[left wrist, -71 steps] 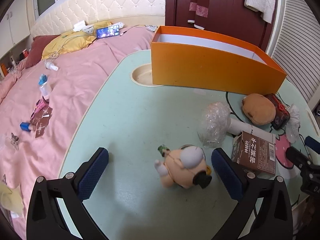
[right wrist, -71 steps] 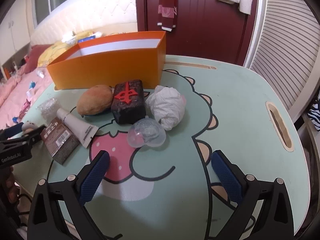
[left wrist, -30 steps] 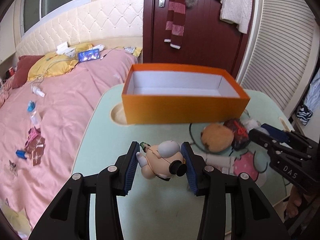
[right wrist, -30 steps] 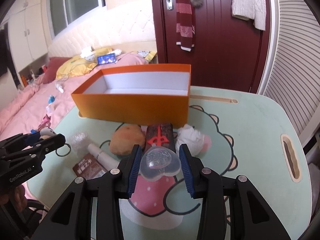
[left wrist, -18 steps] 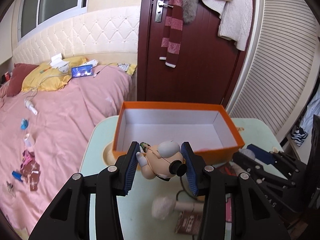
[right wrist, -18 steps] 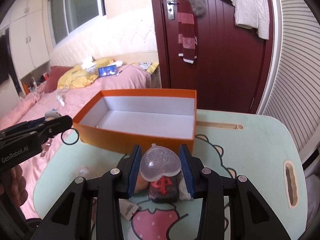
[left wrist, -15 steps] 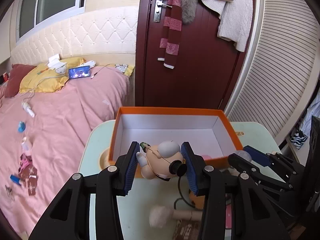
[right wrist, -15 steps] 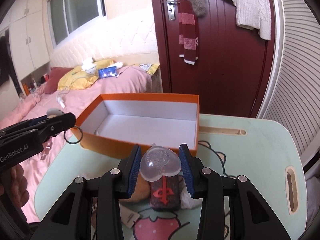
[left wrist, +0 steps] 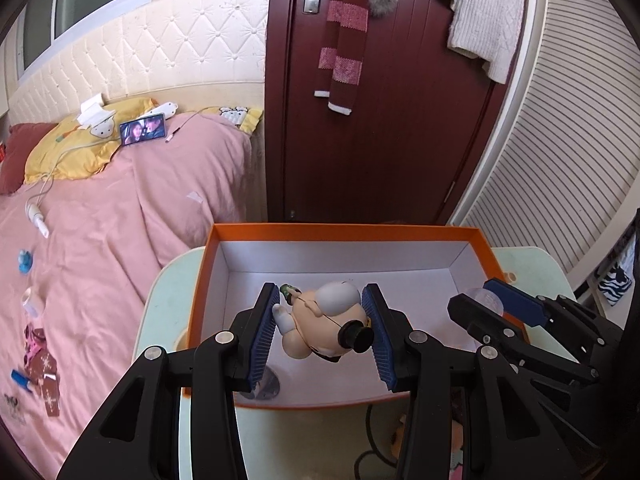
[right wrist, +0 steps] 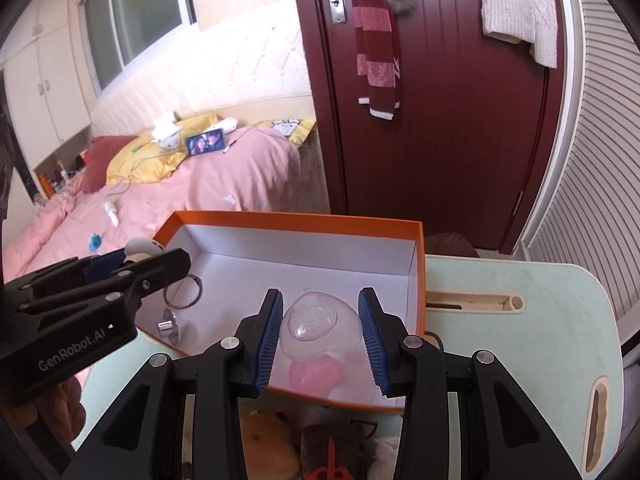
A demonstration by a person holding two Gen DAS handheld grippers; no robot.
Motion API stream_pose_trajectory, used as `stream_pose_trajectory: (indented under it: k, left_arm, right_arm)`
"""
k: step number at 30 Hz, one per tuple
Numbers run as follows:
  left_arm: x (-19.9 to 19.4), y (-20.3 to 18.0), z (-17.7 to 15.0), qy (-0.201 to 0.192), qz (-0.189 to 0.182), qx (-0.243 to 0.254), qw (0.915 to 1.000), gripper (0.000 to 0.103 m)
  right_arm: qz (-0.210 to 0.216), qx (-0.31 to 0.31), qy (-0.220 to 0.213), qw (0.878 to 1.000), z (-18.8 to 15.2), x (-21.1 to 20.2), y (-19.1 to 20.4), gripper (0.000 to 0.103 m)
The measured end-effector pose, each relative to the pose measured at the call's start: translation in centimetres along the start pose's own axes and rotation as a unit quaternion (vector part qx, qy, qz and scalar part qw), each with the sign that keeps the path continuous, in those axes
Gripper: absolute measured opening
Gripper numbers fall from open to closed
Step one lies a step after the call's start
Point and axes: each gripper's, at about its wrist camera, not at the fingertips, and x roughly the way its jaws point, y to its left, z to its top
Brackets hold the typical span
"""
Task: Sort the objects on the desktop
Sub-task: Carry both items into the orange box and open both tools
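My left gripper (left wrist: 322, 330) is shut on a peach-and-white toy figure (left wrist: 326, 326) with a black hat, held above the left half of the open orange box (left wrist: 340, 232). A metal key ring (right wrist: 182, 292) dangles from the toy. My right gripper (right wrist: 320, 330) is shut on a clear heart-shaped plastic case (right wrist: 320, 326), held over the box's (right wrist: 296, 218) near right part. The box has a white inside. In the left wrist view the right gripper (left wrist: 476, 296) shows at the right; in the right wrist view the left gripper (right wrist: 148, 256) shows at the left.
The box stands on a mint-green table (right wrist: 520, 320) with a slot (right wrist: 472, 302) at its far edge. A brown plush (right wrist: 260, 428) and a dark block with a red mark (right wrist: 332, 452) lie below the right gripper. A pink bed (left wrist: 100, 240) is left, a dark red door (left wrist: 380, 120) behind.
Both grippers have moved forward with their loads and now hang over the inside of the orange box. The table objects have slid toward the bottom of both views.
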Motion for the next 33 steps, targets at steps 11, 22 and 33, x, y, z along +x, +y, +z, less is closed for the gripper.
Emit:
stream_pose_trajectory:
  k: [11, 22, 33]
  left_arm:
    - [4.3, 0.4, -1.4, 0.060, 0.010, -0.014, 0.9981, 0.045]
    - [4.5, 0.3, -1.6, 0.060, 0.017, -0.008, 0.9980, 0.045]
    - [4.3, 0.4, -1.5, 0.065, 0.003, -0.011, 0.9978, 0.045]
  right_arm:
    - [-0.014, -0.015, 0.025, 0.999, 0.0, 2.8, 0.3, 0.039]
    - [-0.020, -0.024, 0.024, 0.999, 0.0, 3.1, 0.5, 0.039]
    - [-0.019, -0.010, 0.025, 0.999, 0.2, 3.0, 0.1, 0.039]
